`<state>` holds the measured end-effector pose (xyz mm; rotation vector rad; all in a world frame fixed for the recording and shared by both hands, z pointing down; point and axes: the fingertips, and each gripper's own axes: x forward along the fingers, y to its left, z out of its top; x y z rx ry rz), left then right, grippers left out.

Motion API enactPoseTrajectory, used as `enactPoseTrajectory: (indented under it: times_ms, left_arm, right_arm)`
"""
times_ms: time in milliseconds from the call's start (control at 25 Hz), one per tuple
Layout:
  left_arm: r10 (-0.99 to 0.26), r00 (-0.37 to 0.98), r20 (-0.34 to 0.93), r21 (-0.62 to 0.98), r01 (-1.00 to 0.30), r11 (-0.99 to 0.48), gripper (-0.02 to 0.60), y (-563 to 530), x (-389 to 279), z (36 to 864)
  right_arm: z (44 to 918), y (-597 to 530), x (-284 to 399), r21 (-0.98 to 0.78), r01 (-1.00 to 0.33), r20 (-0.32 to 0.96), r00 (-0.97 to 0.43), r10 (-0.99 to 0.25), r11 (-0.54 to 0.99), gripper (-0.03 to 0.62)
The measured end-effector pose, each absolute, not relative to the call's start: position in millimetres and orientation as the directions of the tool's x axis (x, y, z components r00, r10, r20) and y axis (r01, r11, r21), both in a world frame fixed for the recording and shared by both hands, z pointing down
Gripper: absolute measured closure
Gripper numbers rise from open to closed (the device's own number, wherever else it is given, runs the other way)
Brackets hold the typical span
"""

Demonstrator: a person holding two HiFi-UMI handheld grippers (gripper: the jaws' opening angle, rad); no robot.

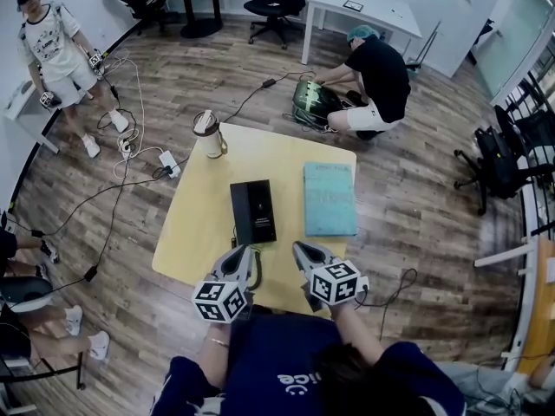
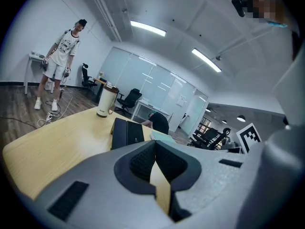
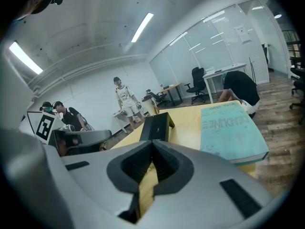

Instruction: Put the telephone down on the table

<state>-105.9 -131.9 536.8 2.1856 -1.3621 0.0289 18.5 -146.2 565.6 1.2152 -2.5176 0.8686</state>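
Checking placement | telephone [image 1: 252,212] lies flat on worktop [image 1: 201,232], task looks done | teal book [image 1: 329,199] just right of telephone | left gripper [image 1: 242,253] and right gripper [image 1: 300,250] near side of telephone, jaws clenched, empty | risk: if I push forward, closed tips shove telephone askew

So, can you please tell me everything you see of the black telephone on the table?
The black telephone is a flat, oblong, box-like unit, apparently matt plastic, with a small pale mark on its top. It lies flat near the middle of the yellow table, its long side pointing away from the person. The teal book lies to its right, apart. The left claw and the right claw, both shut, are short of its near end and do not touch it.
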Motion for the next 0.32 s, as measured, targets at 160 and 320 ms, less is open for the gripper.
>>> enactPoseTrajectory:
  times_ms: [160,320]
  left_arm:
    - [-0.825,0.467,0.317,0.413,-0.851,-0.323,0.577,-132.3,-111.9,536.9]
    - [-0.831,0.450,0.328,0.409,-0.860,-0.305,0.577,-130.0,-116.8,539.7]
  right_arm:
    - [563.6,-149.5,23.2,-0.404,-0.774,0.427,-0.631,-0.647,0.488,0.585]
    - [562.5,-149.3,24.9,-0.400,-0.777,0.427,-0.627,-0.651,0.486,0.585]
